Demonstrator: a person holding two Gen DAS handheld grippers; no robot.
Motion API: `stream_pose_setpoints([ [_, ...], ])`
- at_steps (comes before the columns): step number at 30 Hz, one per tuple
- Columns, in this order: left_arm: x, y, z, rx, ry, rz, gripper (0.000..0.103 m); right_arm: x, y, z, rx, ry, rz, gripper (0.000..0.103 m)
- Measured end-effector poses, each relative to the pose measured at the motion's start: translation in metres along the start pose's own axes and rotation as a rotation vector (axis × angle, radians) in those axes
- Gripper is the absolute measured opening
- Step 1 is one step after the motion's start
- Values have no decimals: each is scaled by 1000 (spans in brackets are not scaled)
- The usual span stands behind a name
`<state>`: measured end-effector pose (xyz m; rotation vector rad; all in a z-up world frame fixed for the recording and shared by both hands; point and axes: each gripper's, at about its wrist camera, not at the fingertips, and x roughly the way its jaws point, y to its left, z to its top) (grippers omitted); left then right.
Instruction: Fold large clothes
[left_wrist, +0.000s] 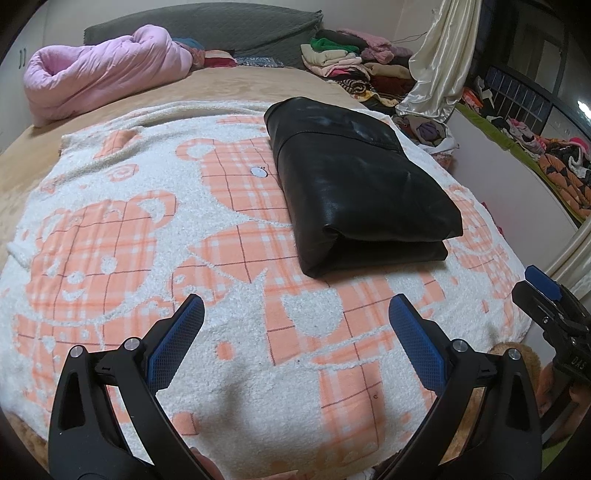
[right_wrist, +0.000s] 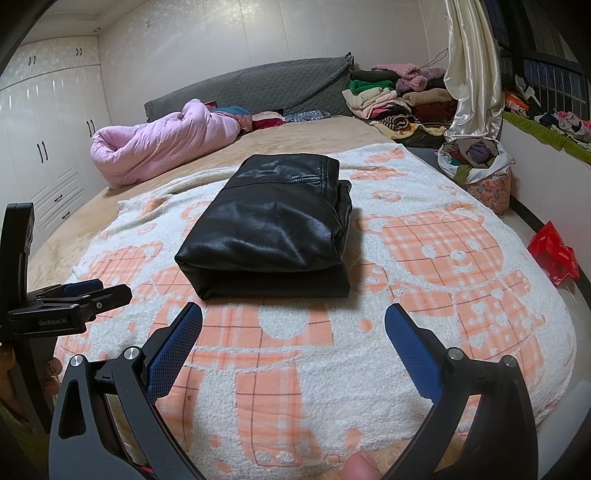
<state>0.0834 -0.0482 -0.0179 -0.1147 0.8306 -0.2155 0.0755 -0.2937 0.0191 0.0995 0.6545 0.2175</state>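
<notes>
A black leather garment (left_wrist: 354, 184) lies folded into a thick rectangle on a white and orange bear-pattern blanket (left_wrist: 129, 229) spread over the bed. The same folded garment (right_wrist: 273, 225) sits straight ahead in the right wrist view, on the blanket (right_wrist: 443, 258). My left gripper (left_wrist: 295, 317) is open above the blanket, short of the garment and to its left, holding nothing. My right gripper (right_wrist: 293, 325) is open too, just short of the garment's near edge, empty. Each gripper shows at the side of the other's view: the right one (left_wrist: 546, 295), the left one (right_wrist: 74, 295).
A rolled pink quilt (left_wrist: 99, 70) lies at the bed's far left by a grey headboard (right_wrist: 258, 85). Piles of clothes (right_wrist: 395, 96) and a cream curtain (right_wrist: 472, 74) stand at the far right. A cloth-filled basket (right_wrist: 484, 166) and a red bag (right_wrist: 554, 251) sit beside the bed's right edge. White wardrobes (right_wrist: 48, 147) line the left wall.
</notes>
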Motion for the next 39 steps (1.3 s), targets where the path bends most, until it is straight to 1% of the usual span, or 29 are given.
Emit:
stream_pose_setpoints([
  [13, 0, 2, 0, 1, -1, -4, 94, -1, 0, 0, -3, 1, -4, 99],
  [16, 1, 4, 0, 5, 7, -7, 94, -3, -2, 0, -2, 2, -7, 99],
  [20, 7, 8, -1, -1, 38, -6, 94, -5, -6, -1, 6, 7, -31, 99],
  [22, 8, 8, -3, -5, 40, -1, 94, -7, -11, -2, 13, 4, -46, 99],
  [26, 10, 13, -4, -12, 42, 35, 94, -16, -26, -6, 41, -7, -65, 99],
  [27, 11, 14, -4, -15, 43, 35, 94, -16, -28, -8, 51, -10, -73, 99],
  [29, 10, 21, -4, -36, 39, 30, 94, -24, -45, -12, 90, -22, -103, 99],
  [30, 12, 27, -2, -49, 45, 32, 94, -29, -54, -15, 108, -26, -123, 99],
  [31, 13, 32, -1, -62, 51, 37, 94, -37, -69, -19, 133, -36, -158, 99],
  [33, 16, 54, 6, -99, 73, 59, 94, -50, -98, -27, 173, -40, -237, 99],
  [35, 17, 91, 16, -137, 85, 89, 94, -73, -151, -44, 251, -45, -384, 99],
  [37, 17, 133, 25, -161, 100, 139, 94, -93, -200, -63, 334, -42, -536, 99],
  [39, 9, 196, 35, -200, 91, 271, 94, -115, -259, -90, 439, -20, -708, 99],
])
